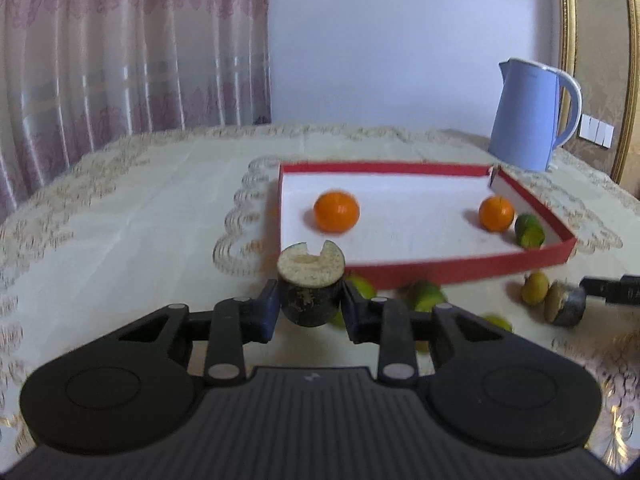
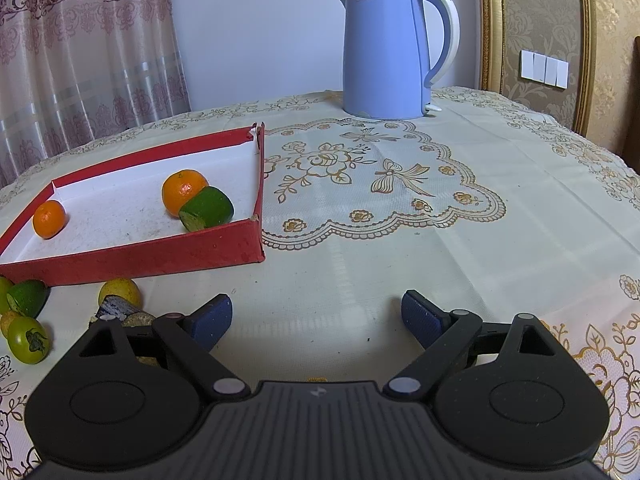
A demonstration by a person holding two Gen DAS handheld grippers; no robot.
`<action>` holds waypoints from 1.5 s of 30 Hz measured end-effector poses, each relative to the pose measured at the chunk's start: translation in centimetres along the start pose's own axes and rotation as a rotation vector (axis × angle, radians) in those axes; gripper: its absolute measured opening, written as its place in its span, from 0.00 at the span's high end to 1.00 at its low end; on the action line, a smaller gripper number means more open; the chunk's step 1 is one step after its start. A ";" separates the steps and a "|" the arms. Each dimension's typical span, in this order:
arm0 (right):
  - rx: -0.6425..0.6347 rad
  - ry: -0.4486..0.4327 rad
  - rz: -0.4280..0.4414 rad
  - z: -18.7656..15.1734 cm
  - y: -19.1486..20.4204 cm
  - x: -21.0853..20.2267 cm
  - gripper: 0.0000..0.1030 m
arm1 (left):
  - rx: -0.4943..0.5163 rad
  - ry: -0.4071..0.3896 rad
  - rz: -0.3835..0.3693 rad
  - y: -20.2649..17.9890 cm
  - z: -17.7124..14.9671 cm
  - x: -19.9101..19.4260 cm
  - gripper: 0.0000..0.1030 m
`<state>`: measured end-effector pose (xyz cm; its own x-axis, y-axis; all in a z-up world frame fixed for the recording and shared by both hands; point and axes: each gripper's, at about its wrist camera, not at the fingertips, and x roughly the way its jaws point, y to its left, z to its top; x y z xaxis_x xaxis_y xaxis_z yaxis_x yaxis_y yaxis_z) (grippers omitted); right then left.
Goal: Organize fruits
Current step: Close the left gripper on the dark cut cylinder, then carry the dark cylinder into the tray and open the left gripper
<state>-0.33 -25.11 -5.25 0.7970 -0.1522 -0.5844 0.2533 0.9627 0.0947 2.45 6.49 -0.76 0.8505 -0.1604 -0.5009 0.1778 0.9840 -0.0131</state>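
Dark-skinned and cut flat on top, the fruit piece [image 1: 310, 286] pinched in the left hand-held gripper [image 1: 309, 307] shows a pale, dry-looking cut face with a notch in its rim; it is probably light and fairly stiff, with a rind that may be a little slick, so holding it across its round sides, as the blue pads [image 1: 267, 312] do now, seems the sound choice. That gripper is closed snugly on the piece and carries it level, just short of the near wall of the red box [image 1: 460, 270], which sits on the counter [image 1: 140, 220] with two oranges [image 1: 336, 211] and a green fruit [image 1: 529, 231] inside. Several green and yellow fruits [image 2: 29, 339] lie loose on the cloth in front of the box. The right hand-held gripper [image 2: 316, 318] has its jaws spread wide and grips nothing, held low over the counter and pointing toward the blue kettle [image 2: 384, 52]. Another cut dark piece [image 2: 120, 312] lies just beside its left finger.
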 end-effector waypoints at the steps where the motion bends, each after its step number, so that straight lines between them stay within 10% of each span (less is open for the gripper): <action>1: 0.000 0.000 0.000 0.0 0.0 0.0 0.11 | 0.004 -0.006 0.000 -0.1 0.5 0.2 0.71; 31: -0.005 0.001 -0.003 0.0 0.0 0.0 0.10 | 0.035 0.121 -0.008 -1.3 3.1 9.0 0.70; 45: -0.005 0.001 -0.004 0.0 0.1 0.0 0.10 | 0.020 -0.094 0.057 -0.8 0.4 1.0 0.13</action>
<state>-0.29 -25.04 -5.26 0.7954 -0.1553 -0.5858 0.2534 0.9633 0.0886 3.38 5.46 -0.92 0.9021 -0.1117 -0.4168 0.1367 0.9901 0.0305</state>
